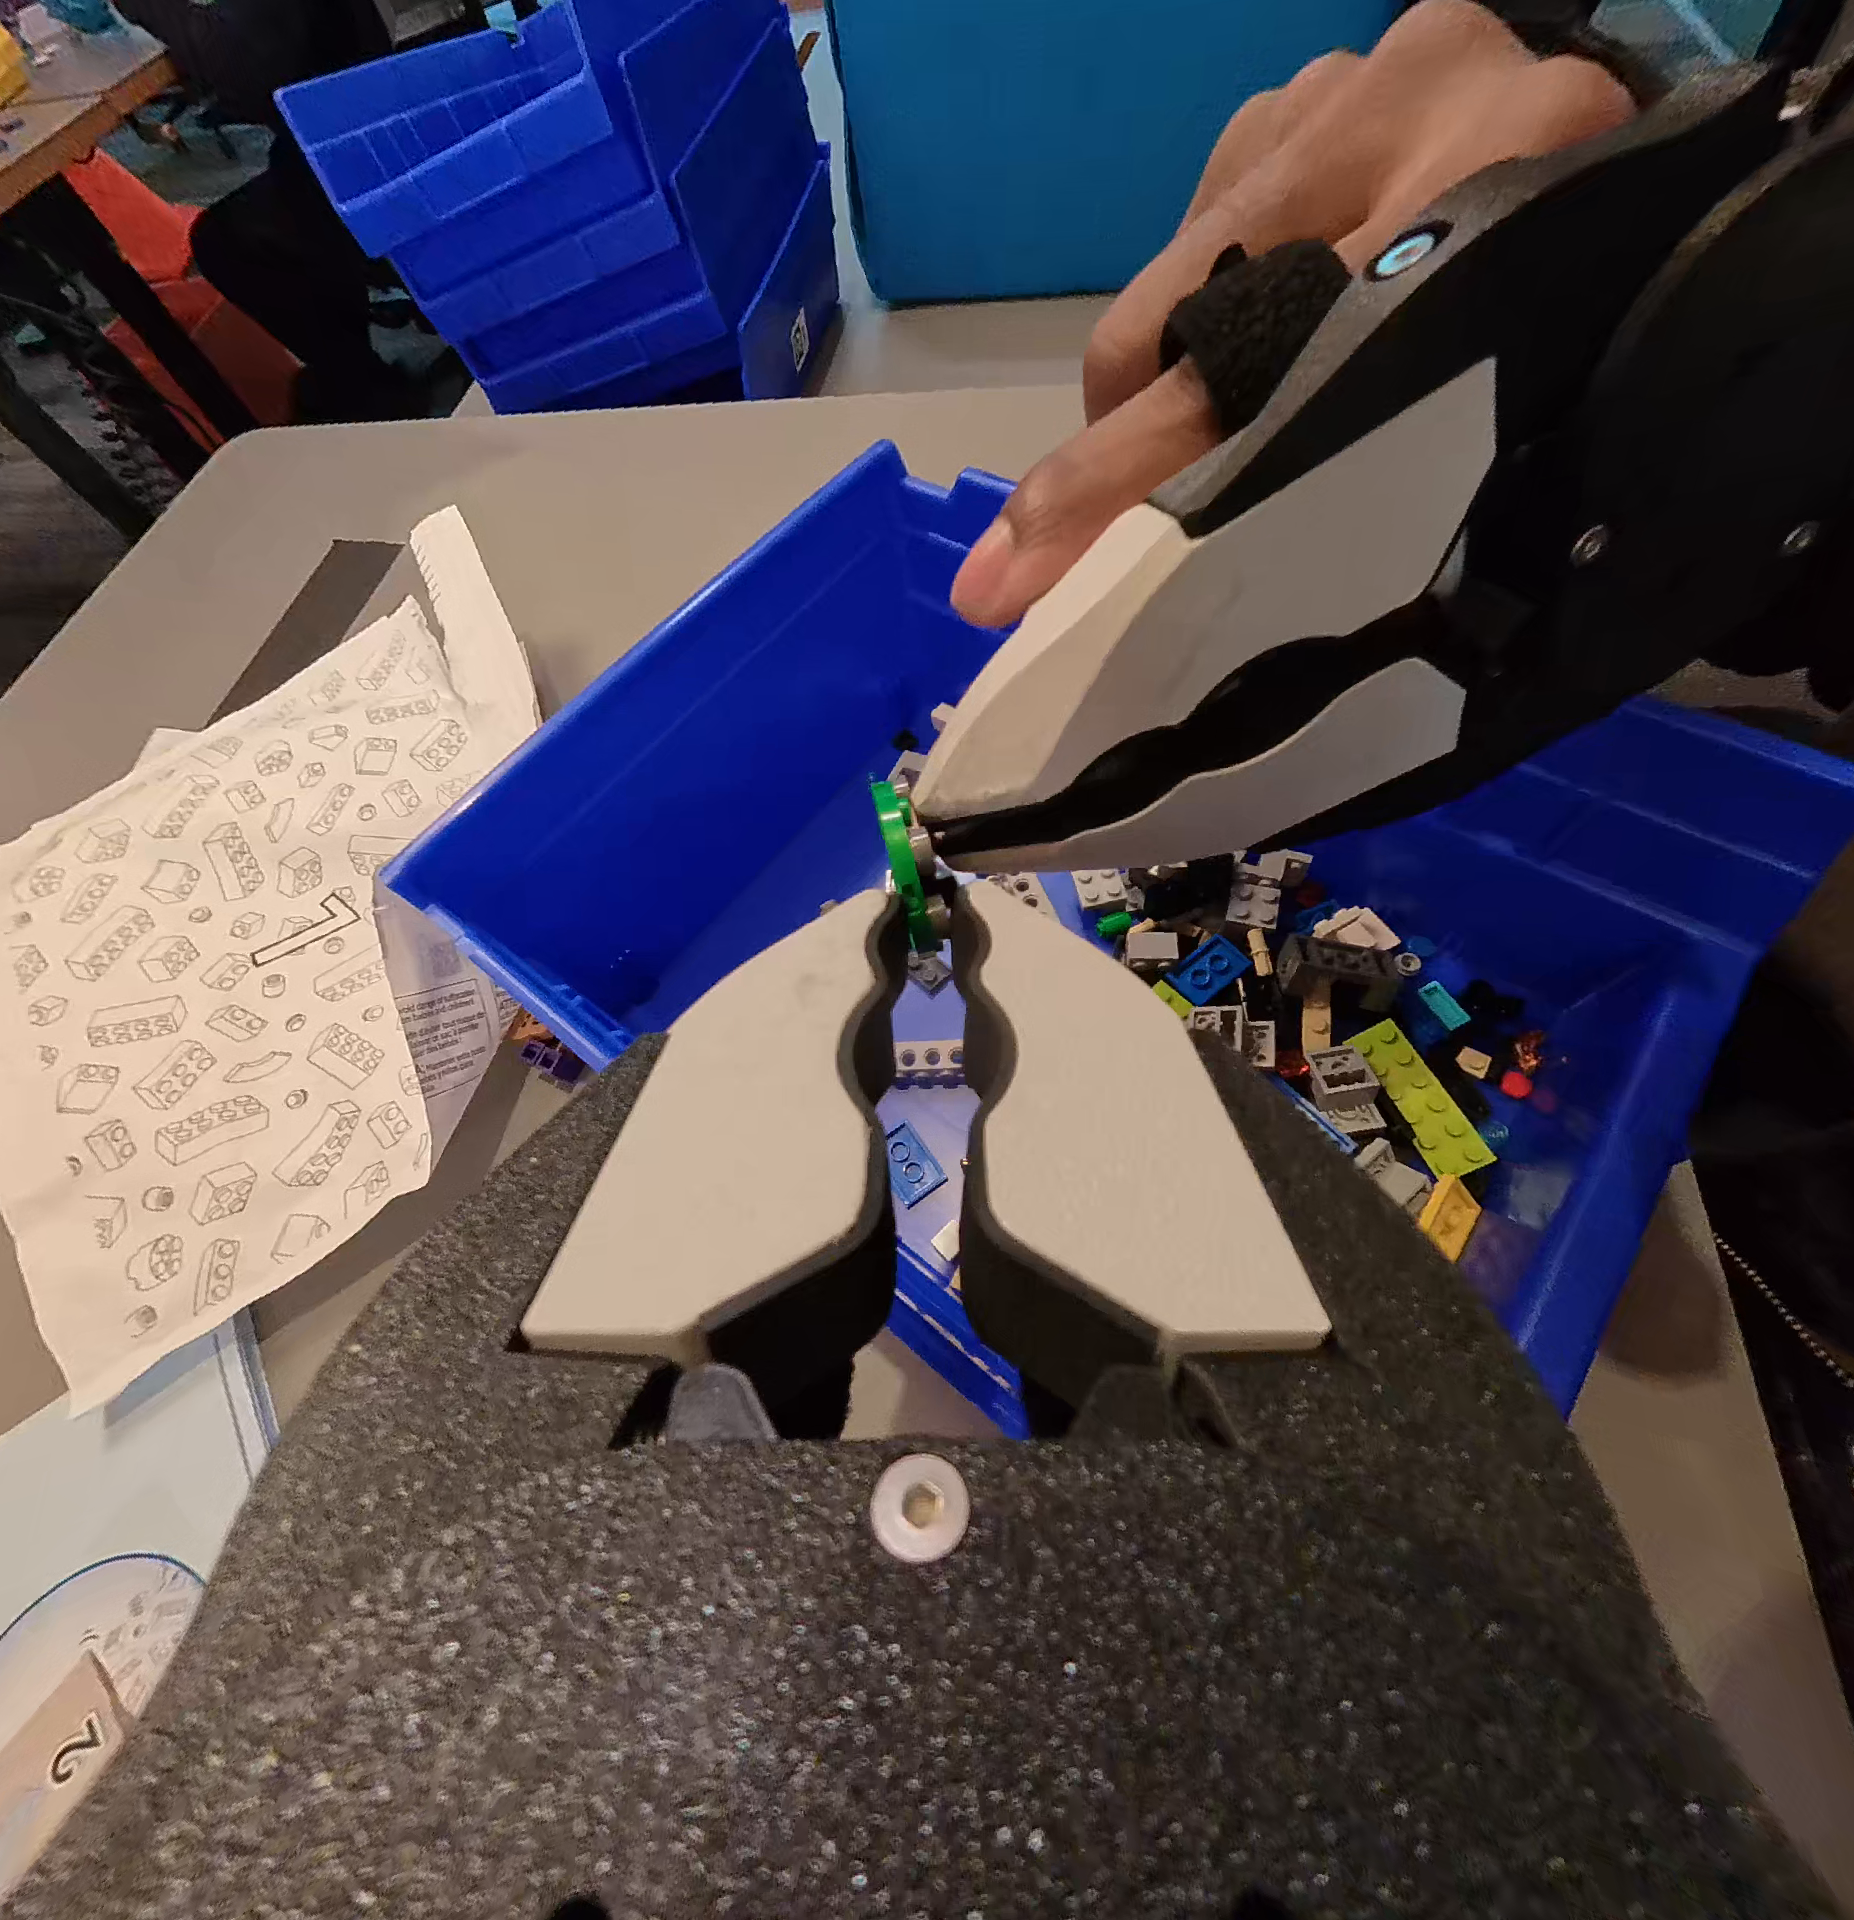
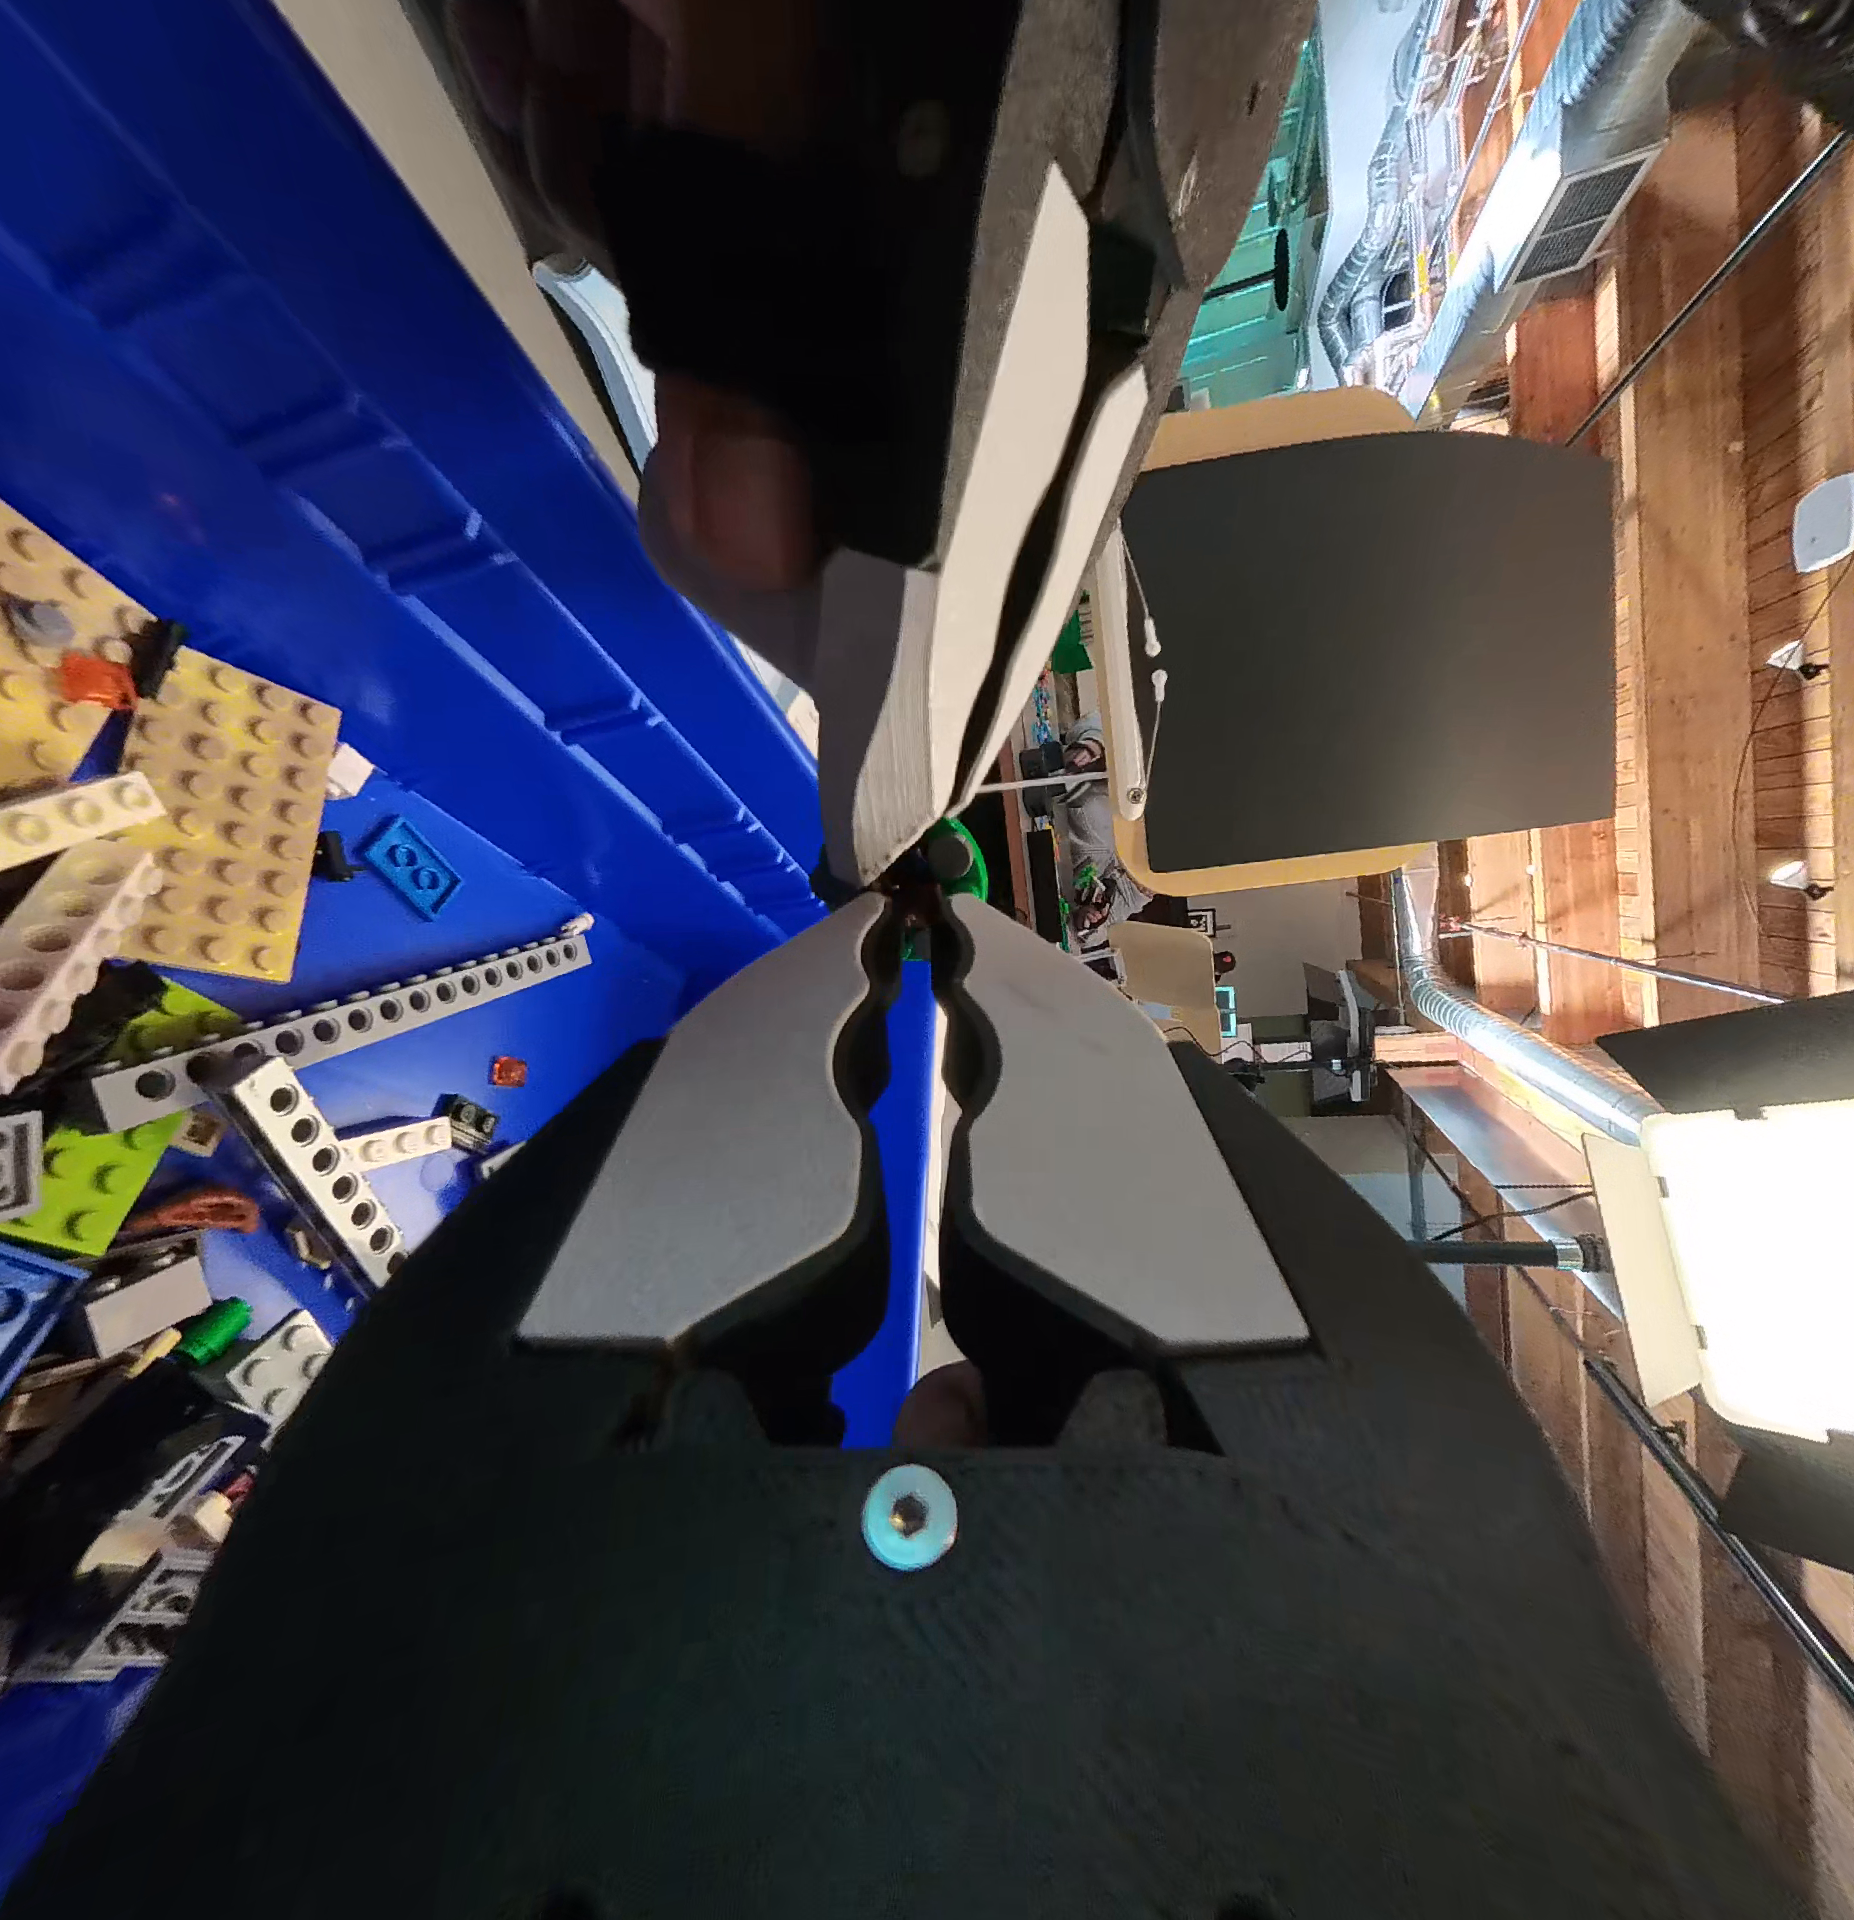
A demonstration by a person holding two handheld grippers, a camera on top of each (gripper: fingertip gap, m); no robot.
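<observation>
In the left wrist view my left gripper (image 1: pixel 918 920) is shut on the lower edge of a green round plate (image 1: pixel 895 852), held upright and edge-on above a blue bin (image 1: pixel 694 810). Small grey round pieces sit on the plate's right face. My right gripper (image 1: pixel 931 834) comes in from the upper right, held by a hand (image 1: pixel 1266 312). It is shut at the tips on one small grey round piece (image 1: pixel 915 840). In the right wrist view my right gripper (image 2: pixel 910 914) meets the left gripper's fingertips (image 2: pixel 887 831) at the green plate (image 2: pixel 973 862); what sits between its pads looks dark.
A second blue bin (image 1: pixel 1629 883) on the right holds several loose bricks (image 1: pixel 1318 997); they also show in the right wrist view (image 2: pixel 175 831). A white paper bag printed with brick drawings (image 1: pixel 206 987) lies on the grey table at left. Stacked blue bins (image 1: pixel 549 208) stand behind. My two grippers' fingertips are within a few centimetres of each other.
</observation>
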